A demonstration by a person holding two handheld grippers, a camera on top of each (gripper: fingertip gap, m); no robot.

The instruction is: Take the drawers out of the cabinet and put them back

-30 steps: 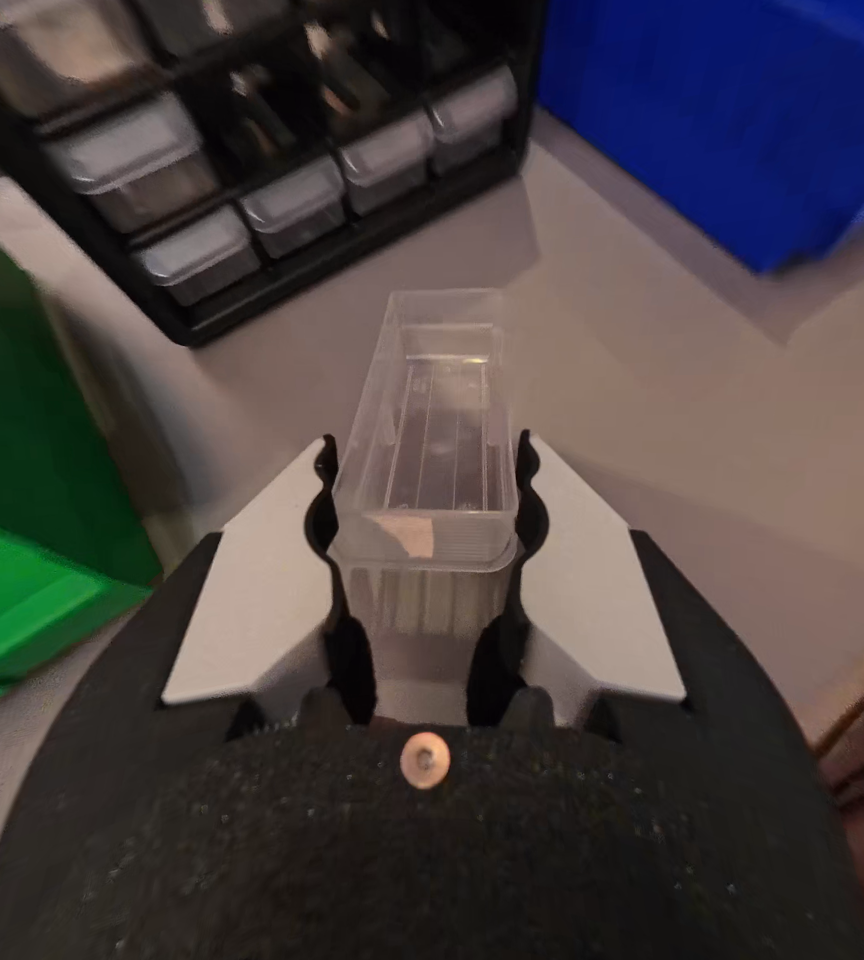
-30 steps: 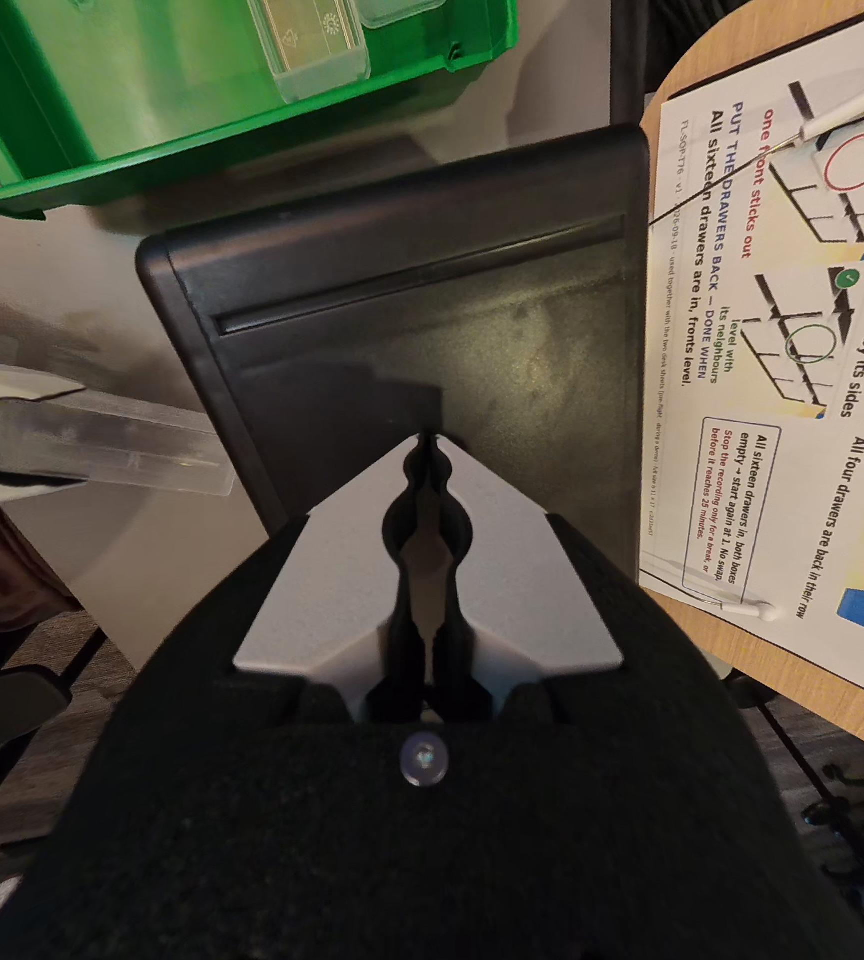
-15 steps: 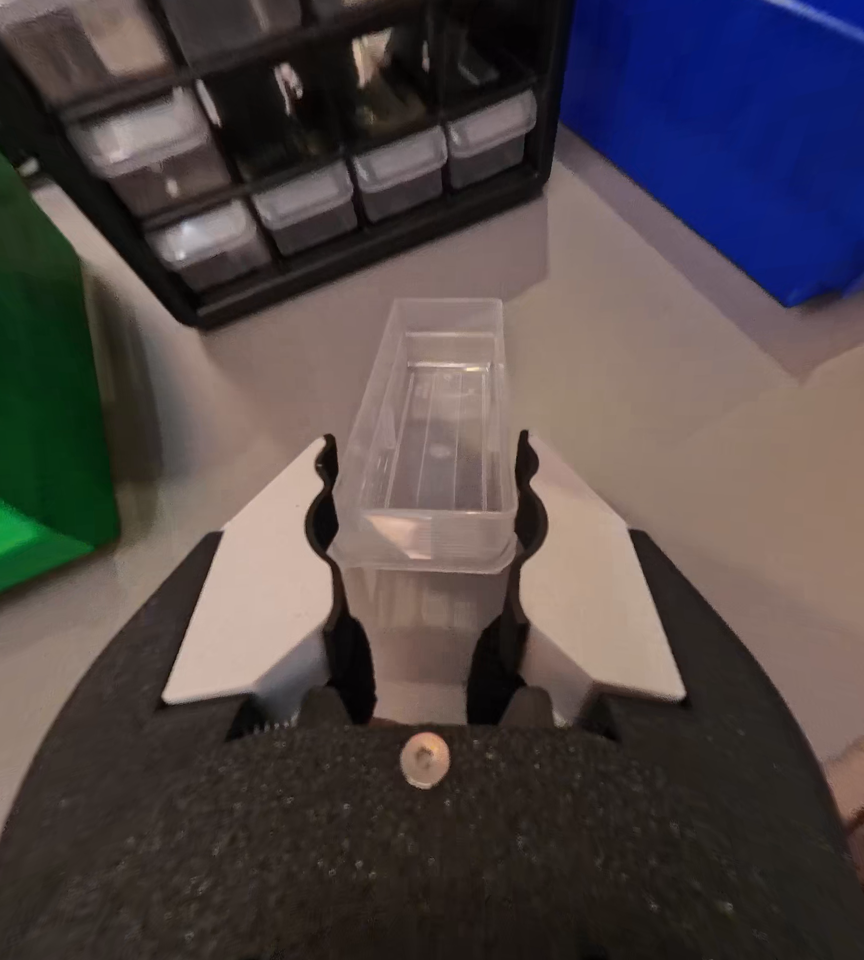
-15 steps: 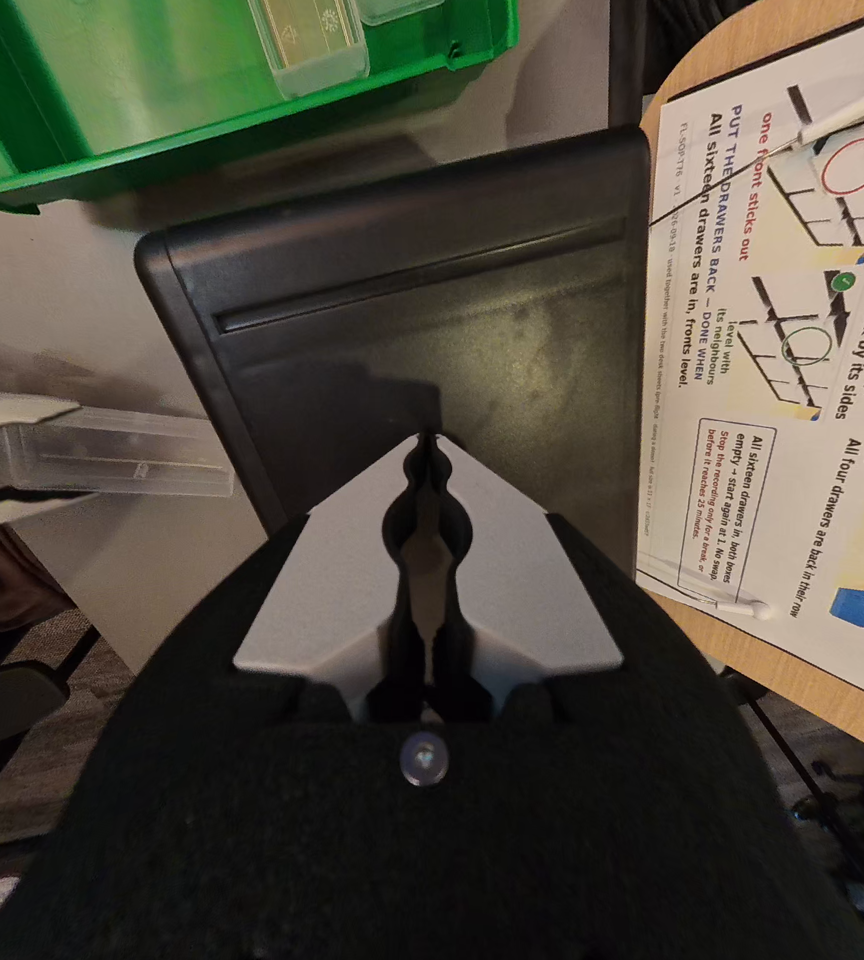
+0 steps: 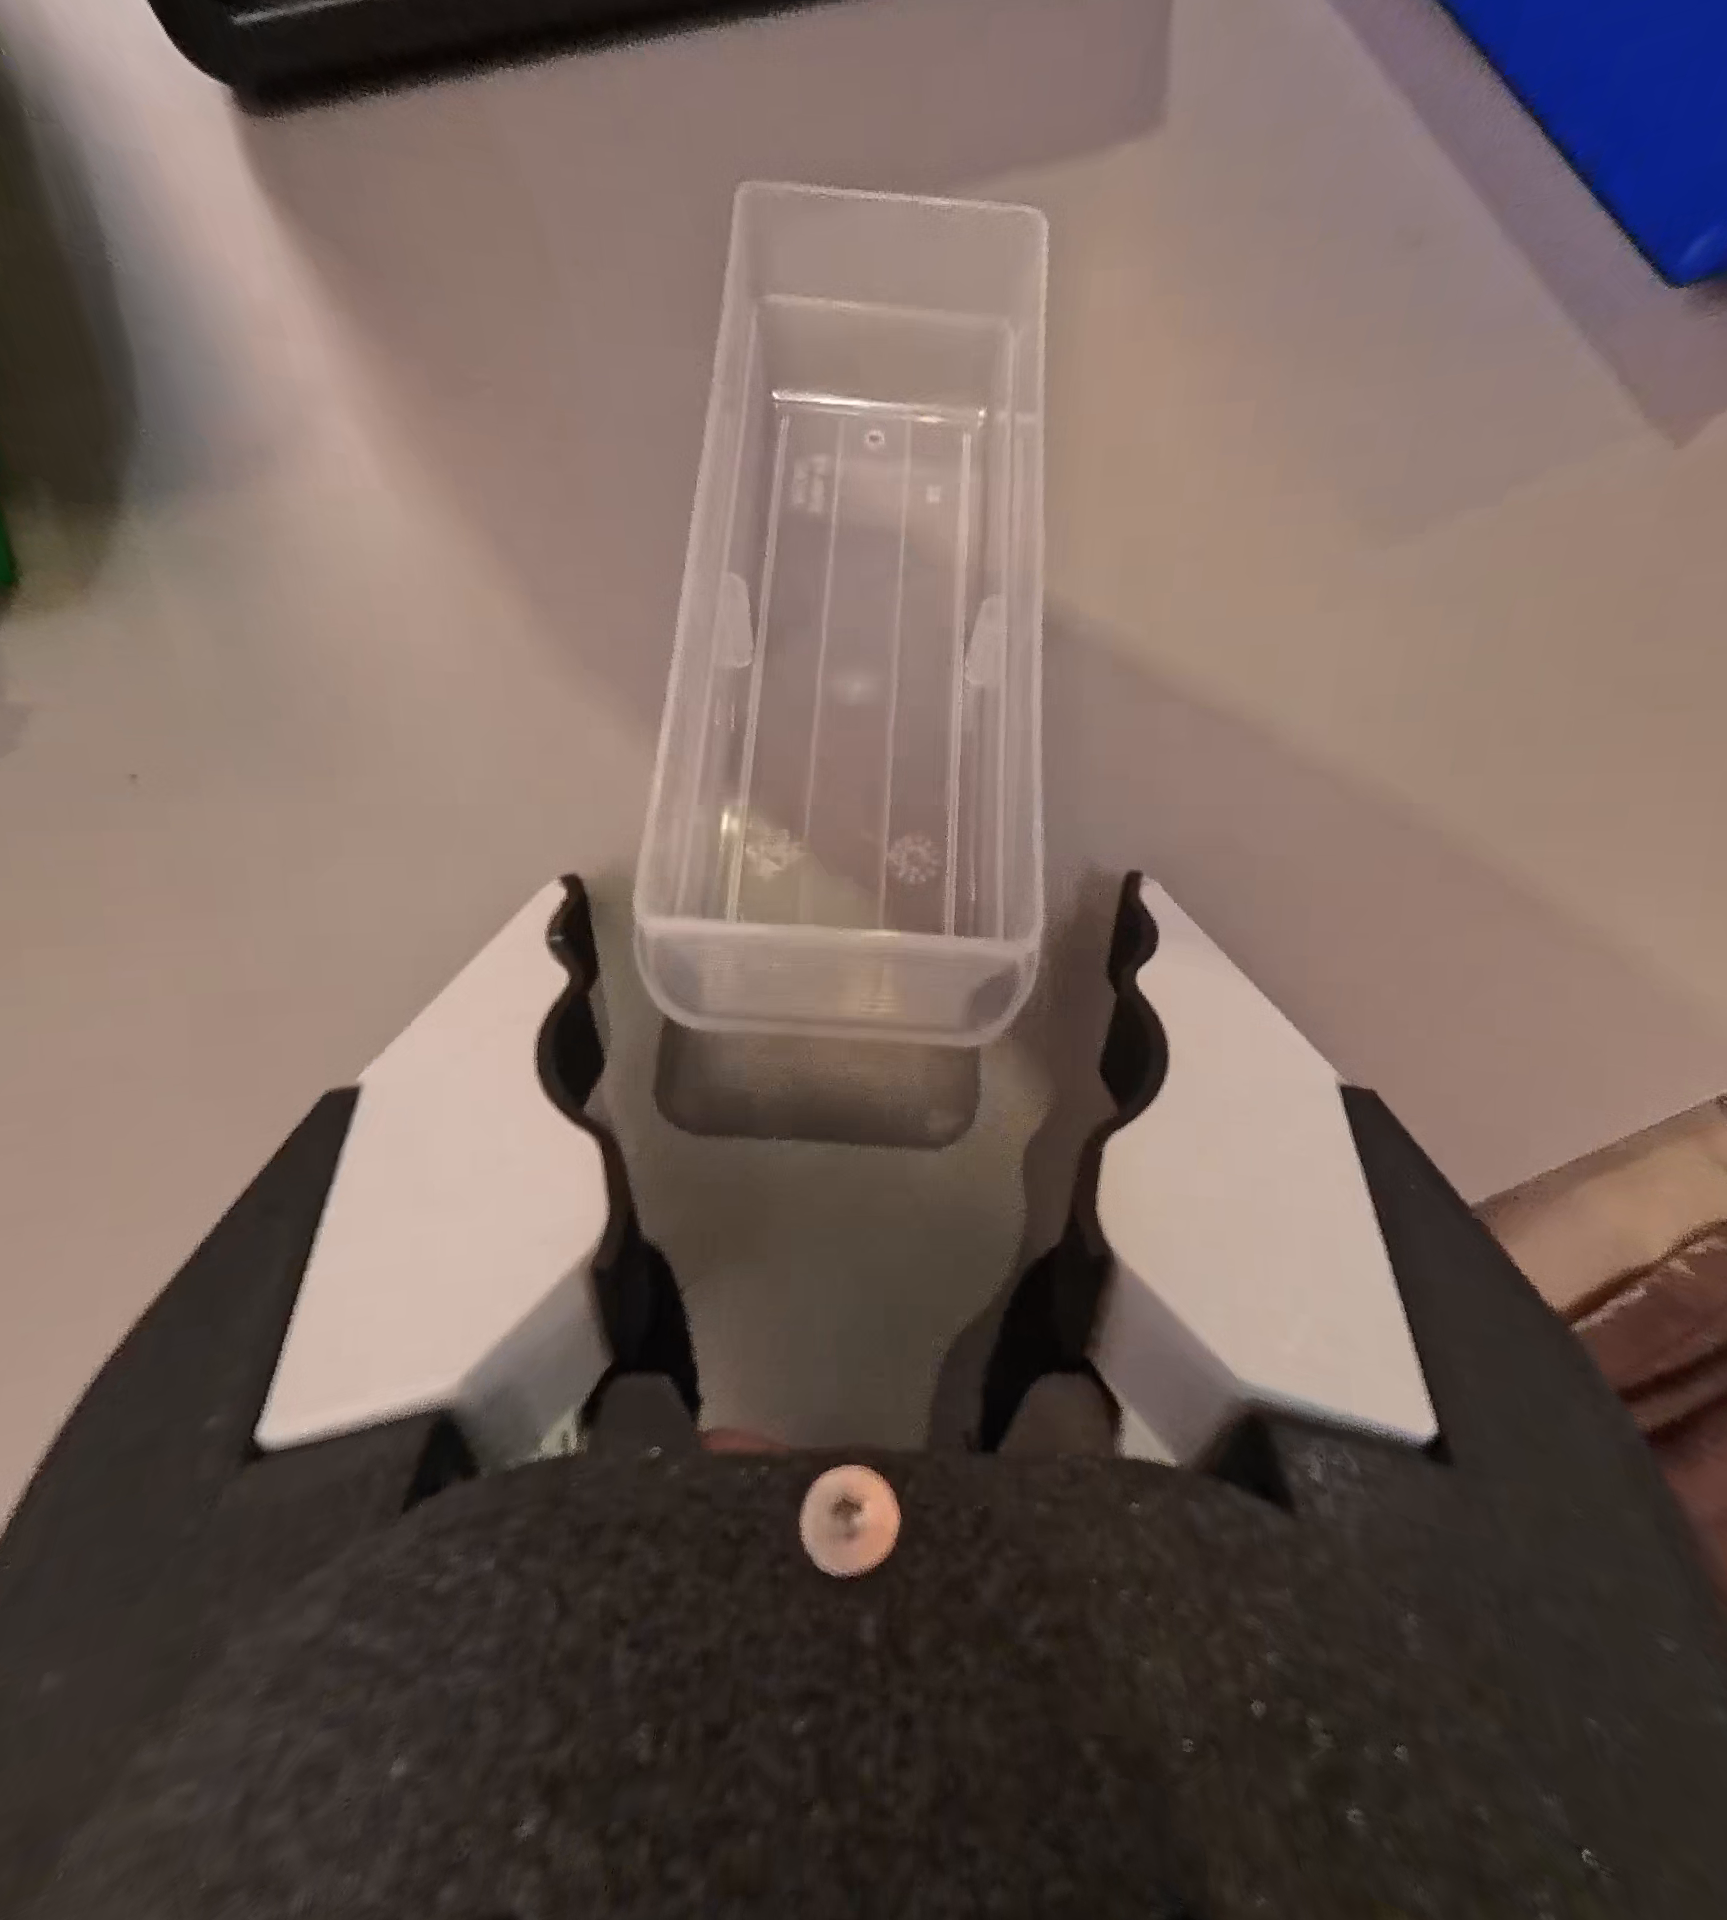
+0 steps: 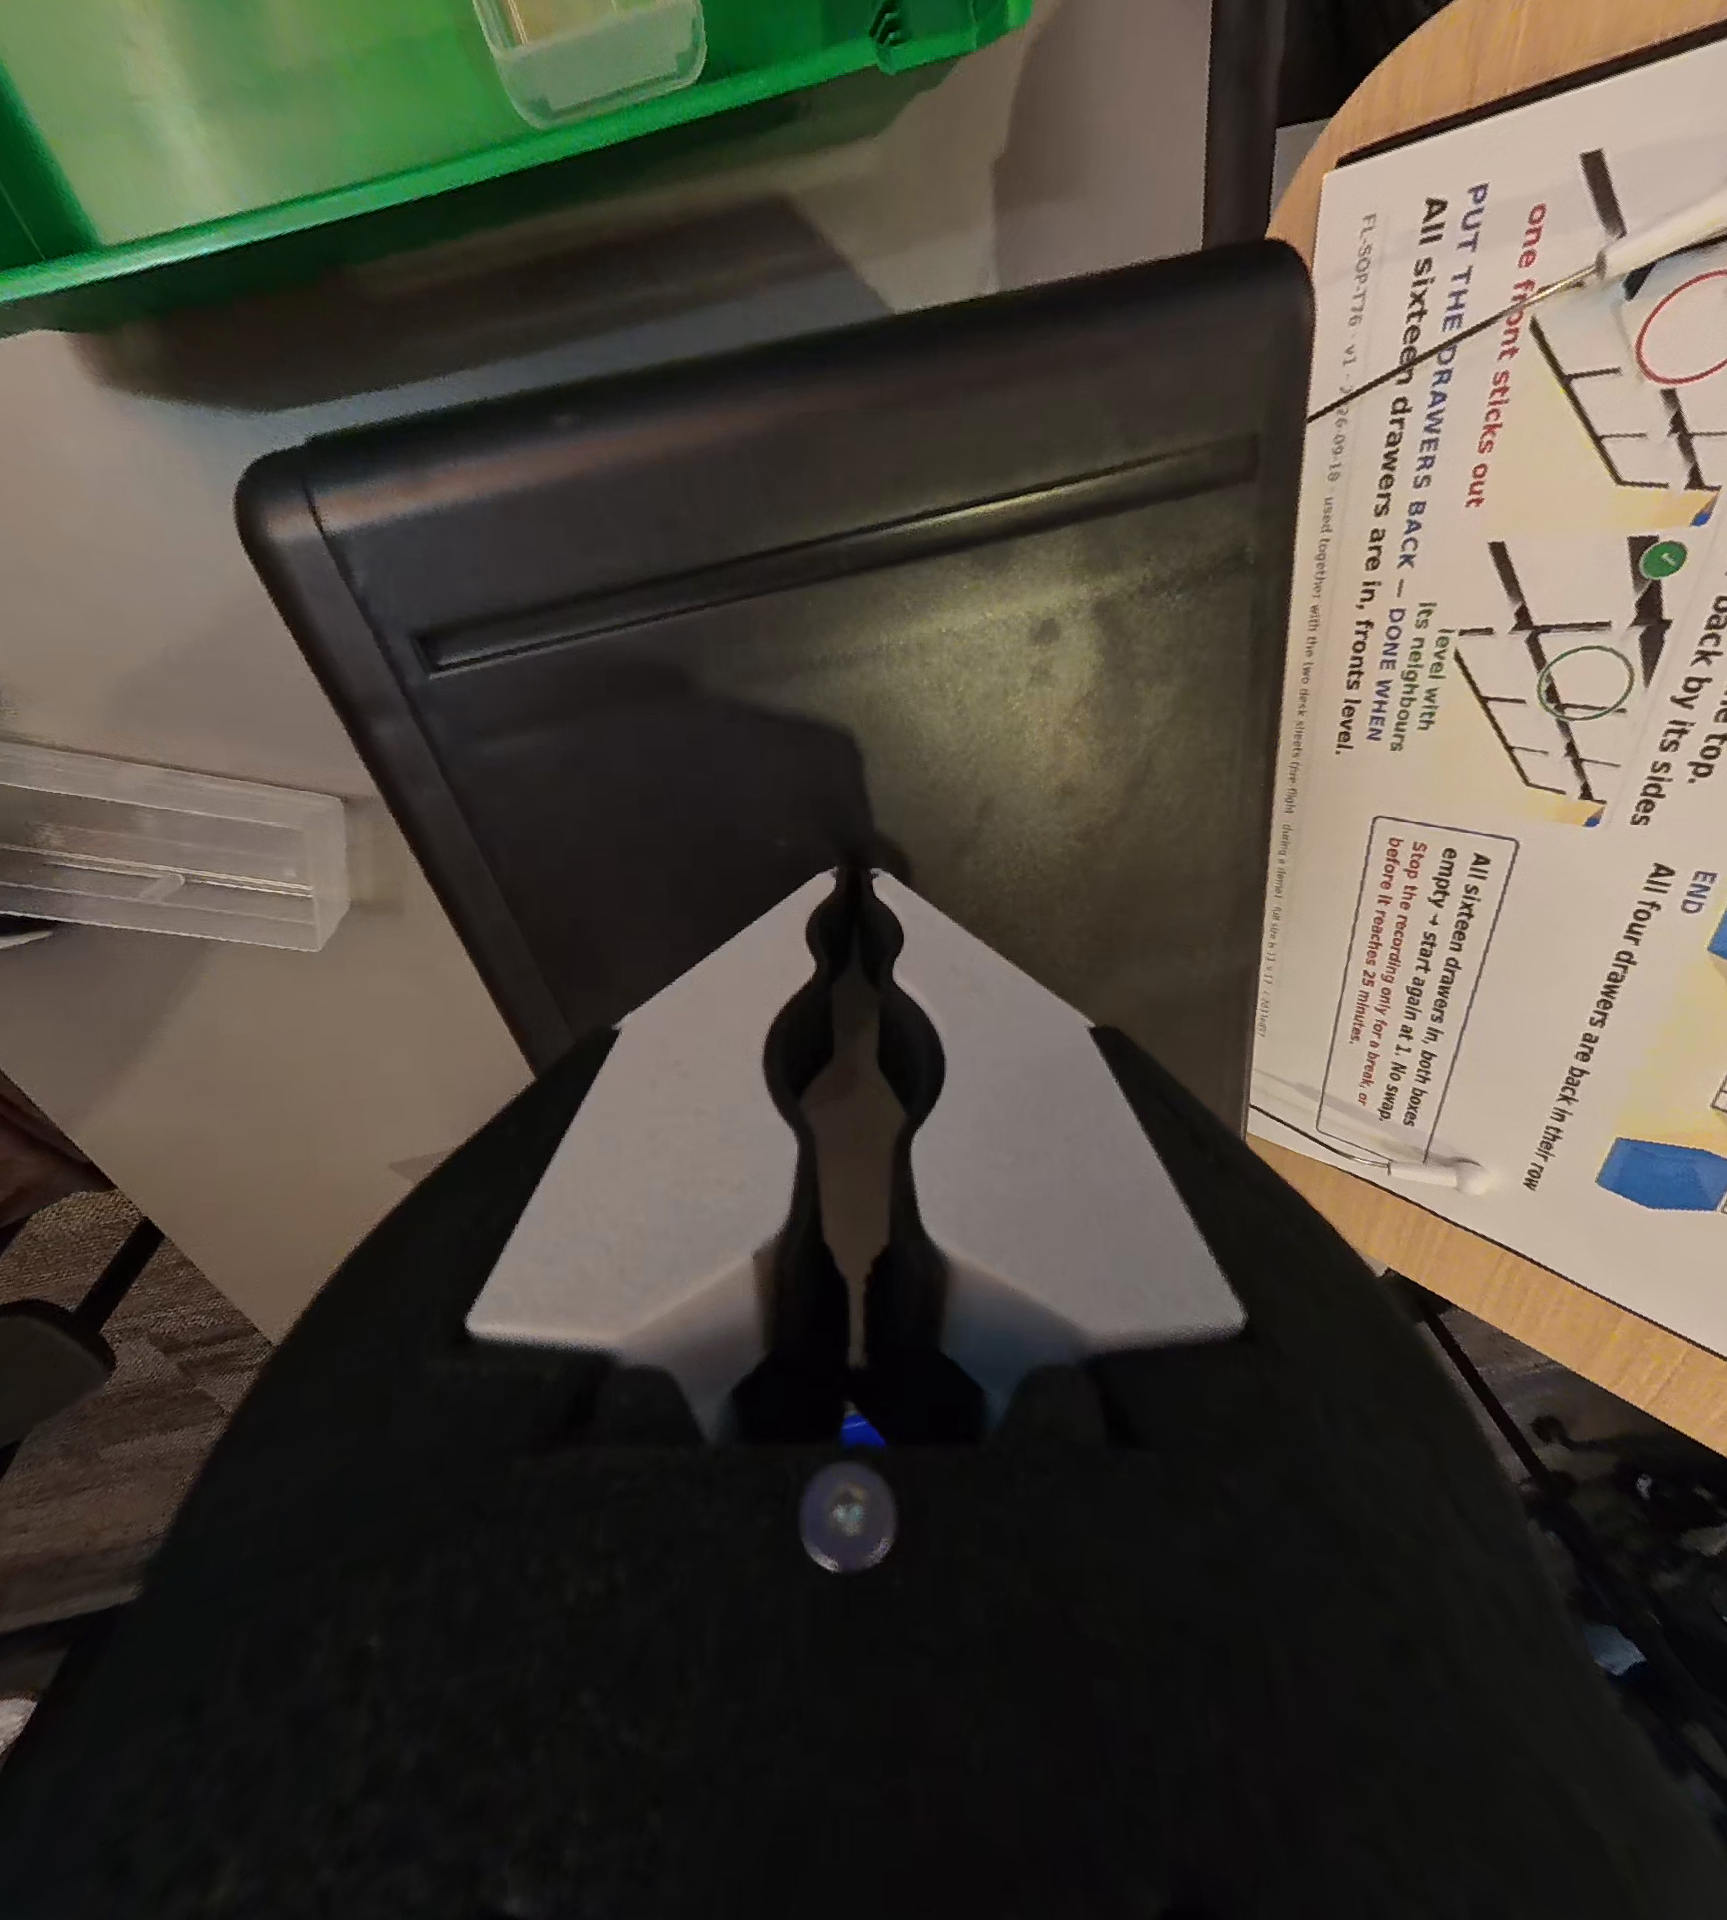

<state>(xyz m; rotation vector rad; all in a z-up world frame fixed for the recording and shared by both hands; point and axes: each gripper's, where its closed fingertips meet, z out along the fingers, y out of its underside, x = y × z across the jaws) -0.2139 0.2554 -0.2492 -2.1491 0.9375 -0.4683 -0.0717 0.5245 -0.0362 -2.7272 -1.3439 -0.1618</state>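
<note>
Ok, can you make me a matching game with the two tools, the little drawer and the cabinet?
Things:
1. left tool
2. right tool
3. drawer
4. cabinet

Colour or state:
A. black
B. open
C. see-through
D. shut

Pairs: 1-B, 2-D, 3-C, 4-A.

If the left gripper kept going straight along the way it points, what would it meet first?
Probably the clear drawer directly ahead: the left gripper is open, and the drawer's near end sits between its fingers. Whether either finger touches it is unclear. Beyond it is bare table.
</note>
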